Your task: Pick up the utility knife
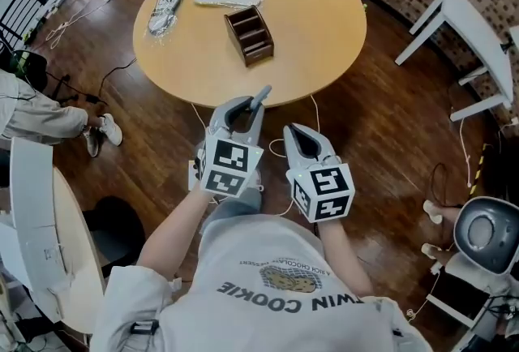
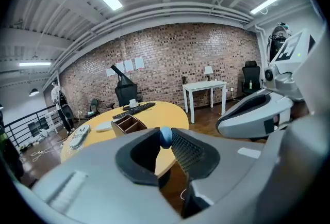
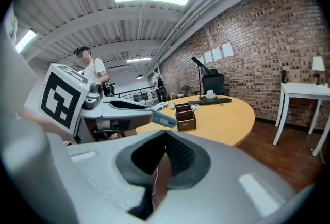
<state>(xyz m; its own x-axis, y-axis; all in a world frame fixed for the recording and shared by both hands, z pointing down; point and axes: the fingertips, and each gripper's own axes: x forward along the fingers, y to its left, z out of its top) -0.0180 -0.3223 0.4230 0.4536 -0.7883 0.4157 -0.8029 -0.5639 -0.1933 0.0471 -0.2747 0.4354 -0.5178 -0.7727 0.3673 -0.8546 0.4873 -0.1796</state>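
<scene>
The person wears a pale grey T-shirt (image 1: 276, 294) printed with a cookie drawing and the dark words "TWIN COOKIE". Its sleeve (image 1: 130, 294) is loose and creased. Beyond the shirt's hem is what may be blue-grey denim (image 1: 237, 206), though little of it shows. The left gripper (image 1: 246, 105) and the right gripper (image 1: 297, 133) have smooth light-grey shells, and dark ribbed pads (image 2: 186, 152) line the jaws. The left cube (image 1: 229, 166) and the right cube (image 1: 324, 191) are white with black square markers.
</scene>
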